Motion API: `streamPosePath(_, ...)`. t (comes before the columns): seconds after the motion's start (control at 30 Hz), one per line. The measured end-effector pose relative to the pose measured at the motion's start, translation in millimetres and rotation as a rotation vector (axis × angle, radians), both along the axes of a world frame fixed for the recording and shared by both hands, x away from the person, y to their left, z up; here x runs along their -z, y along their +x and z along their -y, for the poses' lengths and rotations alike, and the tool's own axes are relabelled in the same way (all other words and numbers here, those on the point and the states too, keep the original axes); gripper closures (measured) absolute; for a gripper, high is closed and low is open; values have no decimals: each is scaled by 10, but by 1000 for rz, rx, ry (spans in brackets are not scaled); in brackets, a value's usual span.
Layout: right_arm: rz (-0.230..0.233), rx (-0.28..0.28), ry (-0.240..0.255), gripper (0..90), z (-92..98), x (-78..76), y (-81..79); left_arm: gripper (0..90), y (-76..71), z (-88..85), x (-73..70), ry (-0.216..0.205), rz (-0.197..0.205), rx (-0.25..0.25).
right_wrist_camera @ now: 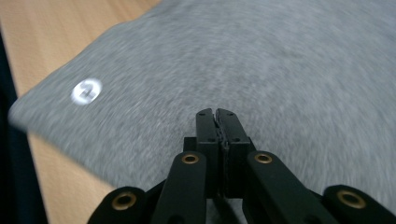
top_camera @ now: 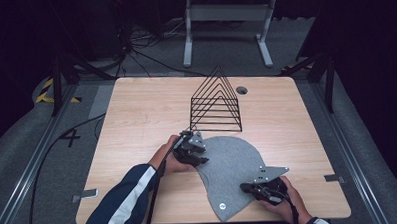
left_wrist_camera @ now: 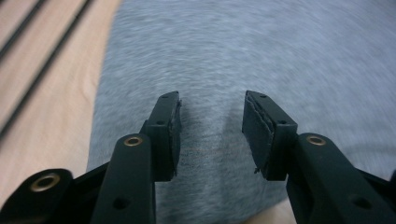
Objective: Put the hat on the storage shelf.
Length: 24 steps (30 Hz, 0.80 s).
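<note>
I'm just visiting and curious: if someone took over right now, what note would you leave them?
Left claw: open, over the grey cloth's left edge, gripping nothing.
Right claw: shut, at the cloth's near right edge; whether it pinches fabric is unclear.
The cloth lies flat on the table, white round tag at its near corner, just in front of the black wire rack.
Done: cloth spread out.
Left: probably gripping and folding or lifting it.

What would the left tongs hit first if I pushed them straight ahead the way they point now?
Most likely the flat grey fabric piece: the left tongs stand open just over it, and it spreads across the line ahead. Depth is unclear, so they may skim it.
</note>
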State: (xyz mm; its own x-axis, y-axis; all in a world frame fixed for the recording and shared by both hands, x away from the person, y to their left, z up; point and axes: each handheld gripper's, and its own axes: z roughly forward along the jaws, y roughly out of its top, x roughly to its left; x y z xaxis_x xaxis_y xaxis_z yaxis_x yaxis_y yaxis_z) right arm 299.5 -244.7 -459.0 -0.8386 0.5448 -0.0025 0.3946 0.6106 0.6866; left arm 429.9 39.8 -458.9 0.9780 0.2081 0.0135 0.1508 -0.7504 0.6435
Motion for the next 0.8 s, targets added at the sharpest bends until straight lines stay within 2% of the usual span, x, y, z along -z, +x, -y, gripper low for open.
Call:
streamPosePath(0.07, -4, 21, -9, 891, 63, -12, 32, 562, -127, -63, 0, 8, -3, 23)
streamPosePath(0.17, 3, 55, -19, 891, 132, -20, 84, 561, -290, -107, -4, 17, -6, 29)
streamPosePath(0.37, 17, 122, -40, 887, 220, -34, 215, 561, -624, -130, 19, -1, -18, 28)
streamPosePath(0.5, 27, 148, -52, 881, 248, -40, 297, 562, -753, -122, 34, -17, -22, 10)
streamPosePath(0.53, 31, 152, -56, 879, 253, -40, 315, 563, -769, -120, 33, -17, -12, 12)
streamPosePath(0.7, 49, 179, -72, 861, 270, -44, 444, 567, -922, -91, 41, -25, -36, 10)
streamPosePath(0.73, 53, 186, -70, 856, 277, -43, 479, 568, -949, -79, 43, -34, -43, -3)
streamPosePath(0.77, 52, 186, -66, 849, 284, -42, 506, 567, -962, -71, 44, -34, -37, -2)
streamPosePath(0.8, 48, 189, -61, 837, 288, -42, 523, 568, -979, -69, 30, -16, -32, 4)
